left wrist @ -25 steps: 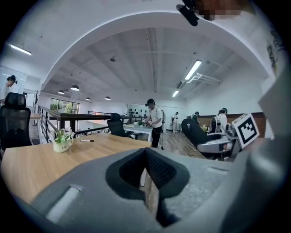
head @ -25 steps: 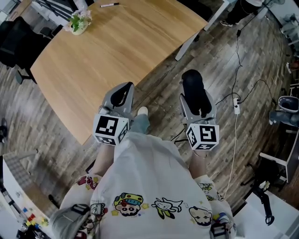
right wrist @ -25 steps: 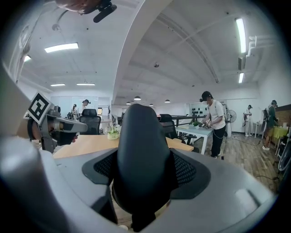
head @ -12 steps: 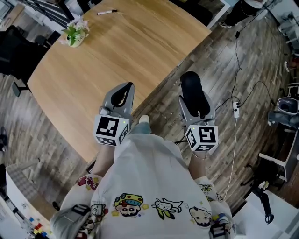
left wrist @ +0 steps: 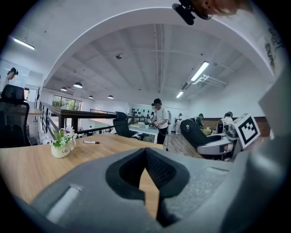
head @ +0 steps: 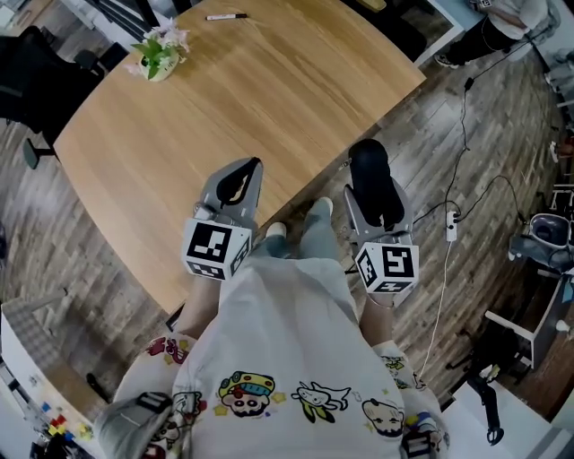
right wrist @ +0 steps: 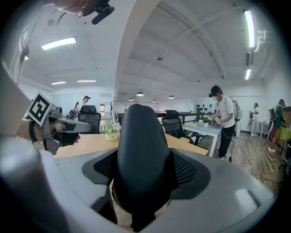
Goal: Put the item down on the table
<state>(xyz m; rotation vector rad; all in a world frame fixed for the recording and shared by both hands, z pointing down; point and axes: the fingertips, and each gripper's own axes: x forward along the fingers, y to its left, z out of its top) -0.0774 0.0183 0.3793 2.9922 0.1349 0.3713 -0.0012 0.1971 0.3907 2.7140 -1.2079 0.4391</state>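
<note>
A black, rounded oblong item (head: 369, 170) sits between the jaws of my right gripper (head: 373, 184), which is shut on it. In the right gripper view the item (right wrist: 142, 150) fills the middle and hides the fingertips of the right gripper (right wrist: 143, 157). It hangs over the wood-plank floor, just off the near right edge of the wooden table (head: 269, 81). My left gripper (head: 244, 175) reaches over the table's near edge, shut and empty. In the left gripper view the left gripper (left wrist: 146, 154) has its pads meeting at their tips, with table top beyond.
A small potted plant (head: 160, 56) and a marker pen (head: 226, 16) lie at the table's far side. A white cable with a power strip (head: 451, 226) runs across the floor on the right. Black office chairs (head: 27, 72) stand at the left. People stand at desks in the background.
The table has slid right and closer in the head view, and a foot has stepped forward between the grippers. Both grippers keep their grip and pose.
</note>
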